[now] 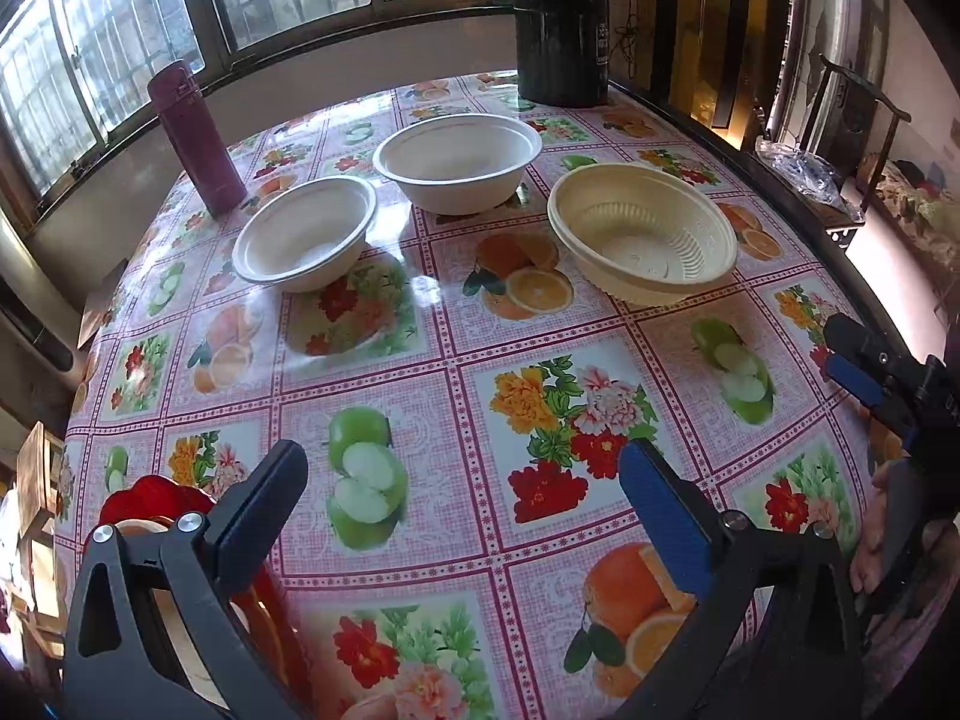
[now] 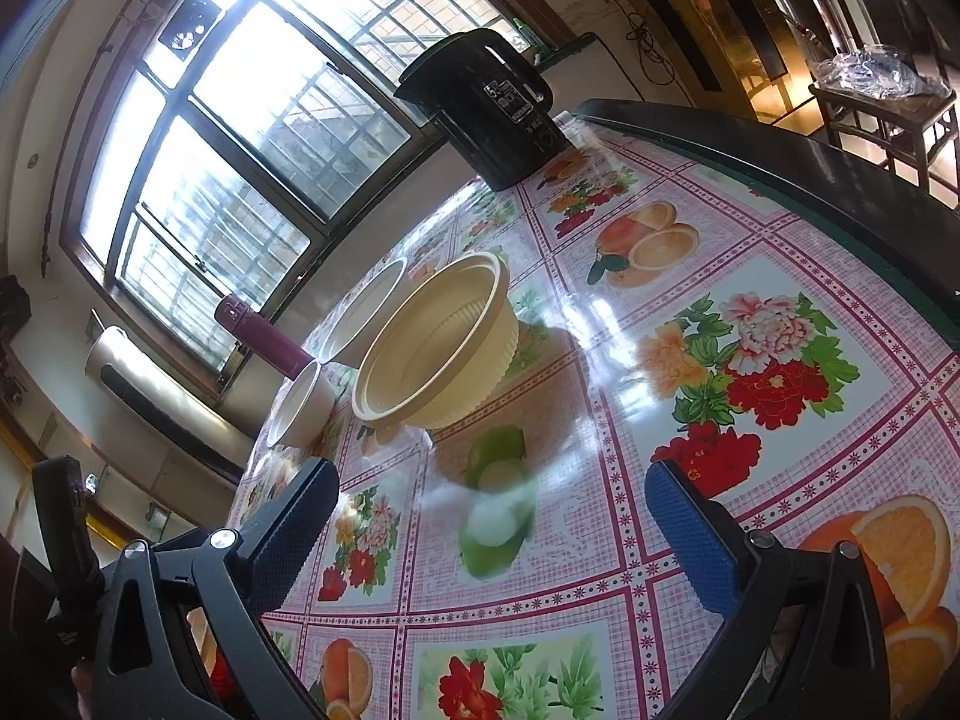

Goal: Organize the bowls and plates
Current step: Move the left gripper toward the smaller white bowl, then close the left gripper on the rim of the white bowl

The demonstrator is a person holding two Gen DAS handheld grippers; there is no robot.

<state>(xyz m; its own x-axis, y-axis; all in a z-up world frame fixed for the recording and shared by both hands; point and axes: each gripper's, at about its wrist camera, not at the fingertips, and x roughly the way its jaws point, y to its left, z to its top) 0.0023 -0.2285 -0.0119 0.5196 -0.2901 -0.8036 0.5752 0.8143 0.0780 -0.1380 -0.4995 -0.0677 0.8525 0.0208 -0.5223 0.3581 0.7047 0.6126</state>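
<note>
The worktop (image 1: 456,372) has a flowery cloth. Toward 12 o'clock on it sit three bowls, all mouth up. The big white bowl (image 1: 457,161) is farthest, near a black jug (image 1: 561,33). The yellow bowl (image 1: 642,240) is at 1 o'clock and the small white bowl (image 1: 305,233) at 11 o'clock, beside a purple bottle (image 1: 195,138). They are round, so no side is longer. A red plate (image 1: 144,501) peeks out at 7 o'clock. The left gripper (image 1: 465,492) and right gripper (image 2: 489,522) are both wide apart and hold nothing. I think stacking comes next. Pinch one rim gently, lift straight up, and lower the small bowl into a bigger one.
</note>
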